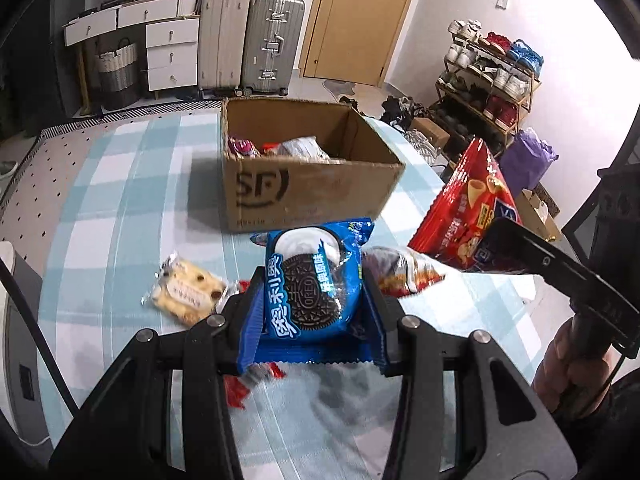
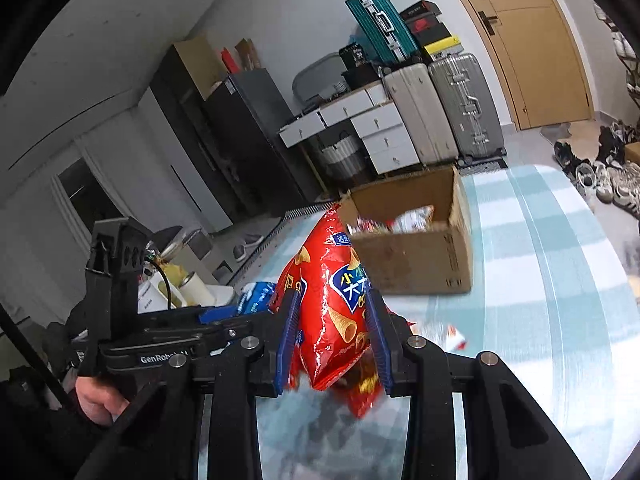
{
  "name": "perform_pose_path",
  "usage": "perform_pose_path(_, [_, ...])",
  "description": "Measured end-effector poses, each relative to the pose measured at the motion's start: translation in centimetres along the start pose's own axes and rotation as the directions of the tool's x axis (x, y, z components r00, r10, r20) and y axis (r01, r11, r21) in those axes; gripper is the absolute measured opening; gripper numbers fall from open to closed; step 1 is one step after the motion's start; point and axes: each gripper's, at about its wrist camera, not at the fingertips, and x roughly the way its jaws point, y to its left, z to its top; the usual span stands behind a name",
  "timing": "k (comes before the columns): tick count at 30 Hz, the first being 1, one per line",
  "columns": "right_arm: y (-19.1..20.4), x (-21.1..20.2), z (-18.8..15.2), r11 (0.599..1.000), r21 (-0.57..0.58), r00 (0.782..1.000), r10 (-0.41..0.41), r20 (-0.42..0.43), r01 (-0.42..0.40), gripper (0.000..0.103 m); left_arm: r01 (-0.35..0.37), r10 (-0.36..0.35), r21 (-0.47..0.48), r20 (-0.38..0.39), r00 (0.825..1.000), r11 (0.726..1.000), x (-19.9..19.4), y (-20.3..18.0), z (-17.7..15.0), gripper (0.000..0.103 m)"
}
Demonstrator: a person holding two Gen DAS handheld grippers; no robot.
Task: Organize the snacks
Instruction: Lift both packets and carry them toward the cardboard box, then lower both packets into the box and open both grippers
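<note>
Left wrist: left gripper fingers pinch a glossy blue Oreo pack, long axis pointing toward the cardboard box. Right gripper fingers pinch a crinkly red bag, standing upright.

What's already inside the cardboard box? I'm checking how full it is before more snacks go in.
The cardboard box holds several wrapped snacks: a purple-pink packet, a pale crinkled bag and something red between them. Its front wall hides the bottom, so anything underneath is unseen.

boxes: 1; suitcases: 3; tools: 2
</note>
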Motion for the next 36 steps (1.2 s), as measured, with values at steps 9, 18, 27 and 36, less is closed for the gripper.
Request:
perform_pose_path(9, [1.0,1.5,3.9,0.999,-0.025,0.999,0.024,0.031,-0.023,0.033,-0.014,0.014,0.009,0.023,1.000,1.000,0.5,0.4,3.8,0.041])
perform_pose_path(18, [1.1,3.9,10.3,0.997,-0.001,0.996,0.079,0.049,-0.080,0.033,-0.012,0.012,0.004,0.022,1.000,1.000,1.9,1.6,10.0,0.041])
perform_pose_path(27, [-0.3,6.7,14.4,0.998,0.019,0.997,0.056,0.045,-0.057,0.033,-0.017,0.017,0.014,0.000,1.000,1.000,4.3,1.8,16.8,0.041])
perform_pose_path(36, [-3.8,10.0,15.7,0.999,0.047,1.000,-0.011,0.018,0.010,0.033,-0.021,0.020,-0.013,-0.060,0.998,1.000,9.8,2.9,20.1,0.041])
